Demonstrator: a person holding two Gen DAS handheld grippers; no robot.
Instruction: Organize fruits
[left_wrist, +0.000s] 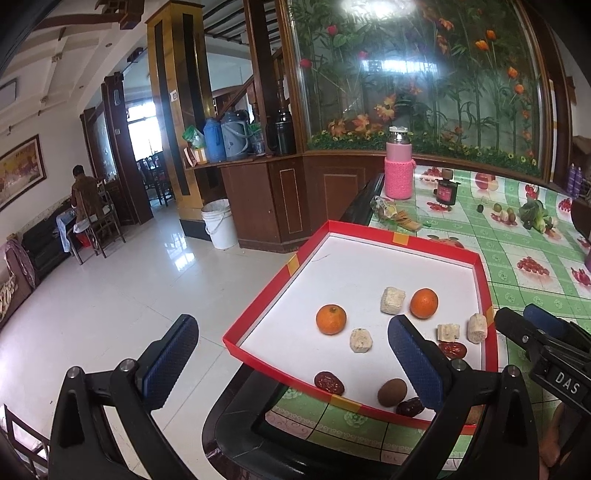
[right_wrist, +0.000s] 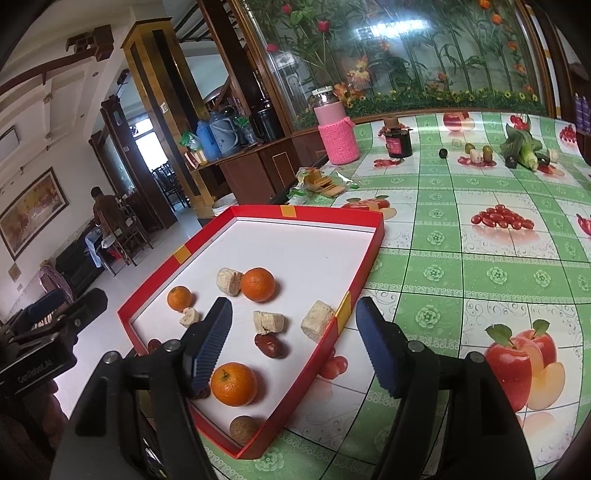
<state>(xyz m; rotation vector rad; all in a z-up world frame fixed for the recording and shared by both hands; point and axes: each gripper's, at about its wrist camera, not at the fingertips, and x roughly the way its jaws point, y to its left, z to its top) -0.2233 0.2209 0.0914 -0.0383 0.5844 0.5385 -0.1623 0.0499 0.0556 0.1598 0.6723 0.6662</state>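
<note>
Oranges (right_wrist: 234, 384) sit in the red tray (right_wrist: 365, 258) at the table's left near corner, among dates (right_wrist: 270, 345), pale cake blocks (right_wrist: 317, 320) and a brown longan (right_wrist: 243, 428). I hold my right gripper (right_wrist: 295, 345) wide open and empty, straddling the tray's right wall, one finger above the nearest orange, probably ready to pick or nudge it. My left gripper (left_wrist: 291, 363) is also spread wide with nothing in it, hovering at the tray's near edge. More small fruits (right_wrist: 476, 151) and leafy greens (right_wrist: 521, 147) lie far across the green tablecloth (right_wrist: 480, 280), well apart from the tray, likely waiting to be gathered.
</note>
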